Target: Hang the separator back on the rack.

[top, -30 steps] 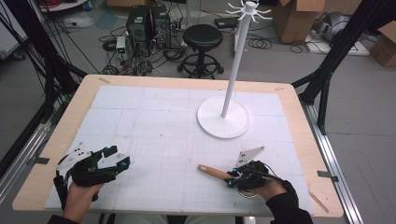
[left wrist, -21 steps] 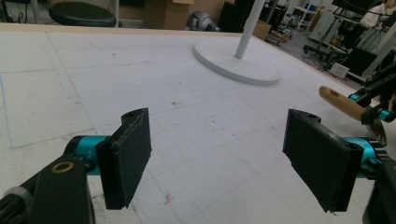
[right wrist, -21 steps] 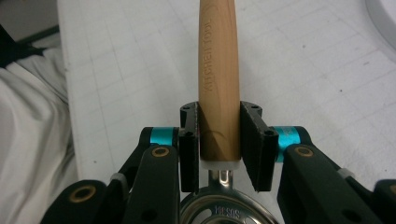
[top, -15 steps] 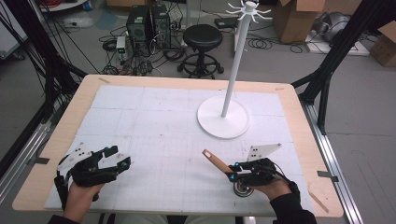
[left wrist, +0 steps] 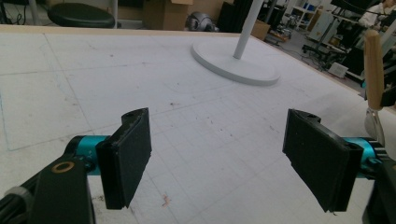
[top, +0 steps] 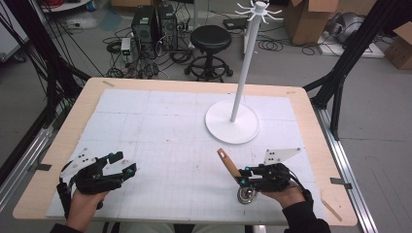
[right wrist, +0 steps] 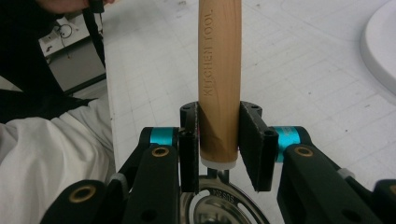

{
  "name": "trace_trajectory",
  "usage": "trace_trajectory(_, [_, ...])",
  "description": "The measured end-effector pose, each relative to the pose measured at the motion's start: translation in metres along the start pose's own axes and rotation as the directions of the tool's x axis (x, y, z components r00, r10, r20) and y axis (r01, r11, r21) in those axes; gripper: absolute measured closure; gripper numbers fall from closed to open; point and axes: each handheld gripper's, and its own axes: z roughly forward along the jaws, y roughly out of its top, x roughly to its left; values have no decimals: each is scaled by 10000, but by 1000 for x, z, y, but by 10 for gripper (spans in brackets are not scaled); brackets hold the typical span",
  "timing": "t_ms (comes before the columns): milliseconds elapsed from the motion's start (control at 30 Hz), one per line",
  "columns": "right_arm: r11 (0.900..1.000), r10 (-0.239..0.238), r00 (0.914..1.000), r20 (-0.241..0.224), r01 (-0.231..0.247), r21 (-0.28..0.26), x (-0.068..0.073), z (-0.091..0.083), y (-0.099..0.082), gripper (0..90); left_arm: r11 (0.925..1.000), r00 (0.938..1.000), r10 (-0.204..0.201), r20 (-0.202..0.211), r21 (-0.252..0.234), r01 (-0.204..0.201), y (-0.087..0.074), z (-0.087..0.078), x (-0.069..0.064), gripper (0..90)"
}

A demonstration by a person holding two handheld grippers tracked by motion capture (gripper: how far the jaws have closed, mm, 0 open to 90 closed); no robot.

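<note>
my right gripper (top: 244,175) is clamped on the wooden handle (right wrist: 218,79) of a kitchen utensil (top: 238,177), both pads pressed flat against the handle's lower end, just above the metal neck. the handle is stamped "kitchen tool" and rises away from the jaws, tilting toward the far left in the high view. the utensil's round metal head (top: 246,195) sits below the gripper, close to the near edge of the white mat (top: 165,126); i cannot tell whether it touches the mat. my left gripper (top: 121,165) rests at the near left of the mat, jaws spread wide with nothing between the pads (left wrist: 131,154). the white stand (top: 232,127) sits on its round base at the far right of the mat, well apart from both grippers.
</note>
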Motion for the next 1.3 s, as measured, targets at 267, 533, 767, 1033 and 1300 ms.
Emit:
trace_trajectory(267, [9993, 76, 9997, -218, -84, -354, 0, -2, 1, 706, 10000, 10000, 23, 8, -2, -23, 0, 0, 0, 240])
trace_trajectory(533, [9965, 117, 9987, -493, -157, -818, 1, -6, 3, 706, 10000, 10000, 70, 50, 24, -70, 0, 0, 0, 240])
trace_trajectory(767, [9926, 104, 9976, -690, -187, -1199, 1, -9, 4, 706, 10000, 10000, 51, 52, 29, -51, 0, 0, 0, 240])
trace_trajectory(1033, [9879, 83, 9964, -840, -212, -1534, 3, -11, 6, 705, 10000, 10000, 63, 51, 52, -63, 0, 0, -1, 240])
trace_trajectory(1300, [9867, -152, 9953, -951, -5, -1625, 9, -9, 12, 705, 9998, 9997, 199, 108, 45, -200, 1, 2, -3, 240])
